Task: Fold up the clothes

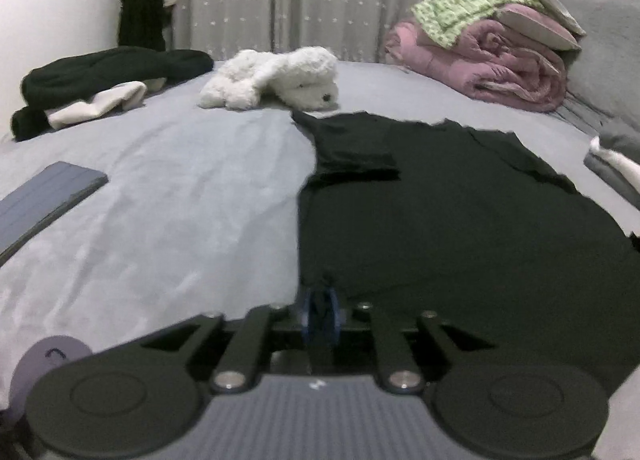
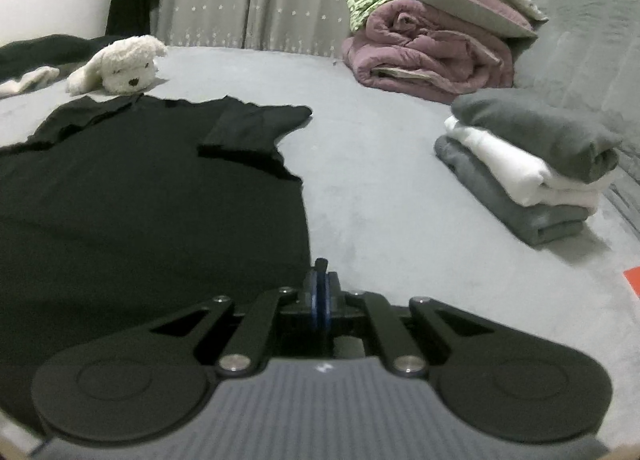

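Shirt (image 1: 460,219), black, spread flat on the grey bed (image 1: 180,199), both sleeves already folded in over the body, so the long sides run straight for the next fold. All places below are given from the shirt.

Left gripper (image 1: 320,308) at the shirt's near left corner, jaws slightly parted; dark cloth sits between the blue pads but whether they still press it I cannot tell. Right gripper (image 2: 320,296) at the near right corner, jaws closed tight; nothing visible pinched, hem edge just beside it. Judgement: both tools sit at the hem corners because the hem has just been laid down or is about to be lifted toward the collar.

Beyond the collar: plush dog (image 1: 276,77), then curtain. Far right of the shirt: rolled pink quilt (image 2: 432,59).

Right view only: stack (image 2: 532,163) of folded grey and white clothes, right of the shirt, probably finished work. Left view only: dark unfolded pile (image 1: 112,71) far left, and a flat grey board (image 1: 48,195) nearer.
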### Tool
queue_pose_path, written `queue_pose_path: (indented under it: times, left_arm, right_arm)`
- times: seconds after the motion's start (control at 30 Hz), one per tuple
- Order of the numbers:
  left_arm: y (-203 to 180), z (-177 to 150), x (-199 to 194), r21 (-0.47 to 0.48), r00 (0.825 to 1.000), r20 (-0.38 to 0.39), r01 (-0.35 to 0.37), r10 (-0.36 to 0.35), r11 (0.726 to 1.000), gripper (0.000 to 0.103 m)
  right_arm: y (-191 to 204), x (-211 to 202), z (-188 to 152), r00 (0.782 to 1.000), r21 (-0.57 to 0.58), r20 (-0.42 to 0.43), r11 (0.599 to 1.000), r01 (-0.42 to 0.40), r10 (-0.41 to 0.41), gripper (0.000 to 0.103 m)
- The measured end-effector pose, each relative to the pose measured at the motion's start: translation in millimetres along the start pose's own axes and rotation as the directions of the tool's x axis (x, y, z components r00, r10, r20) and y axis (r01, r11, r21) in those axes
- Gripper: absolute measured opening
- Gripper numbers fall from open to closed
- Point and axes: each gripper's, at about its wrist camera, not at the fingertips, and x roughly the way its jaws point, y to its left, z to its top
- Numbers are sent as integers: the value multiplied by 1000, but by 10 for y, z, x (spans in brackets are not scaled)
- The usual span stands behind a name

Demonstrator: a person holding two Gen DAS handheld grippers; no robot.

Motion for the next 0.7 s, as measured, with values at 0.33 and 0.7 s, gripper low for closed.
queue_pose_path:
  times: [0.33, 0.7]
  left_arm:
    - [-239, 246, -214, -63, 994, 91, 72, -66, 995, 28]
    - [-1107, -23, 104, 114, 977, -52, 212, -207, 971, 28]
  right_arm:
    - [261, -221, 192, 995, 4, 59, 997, -79, 79, 14]
    - [979, -270, 145, 962, -103, -21, 956, -275, 274, 14]
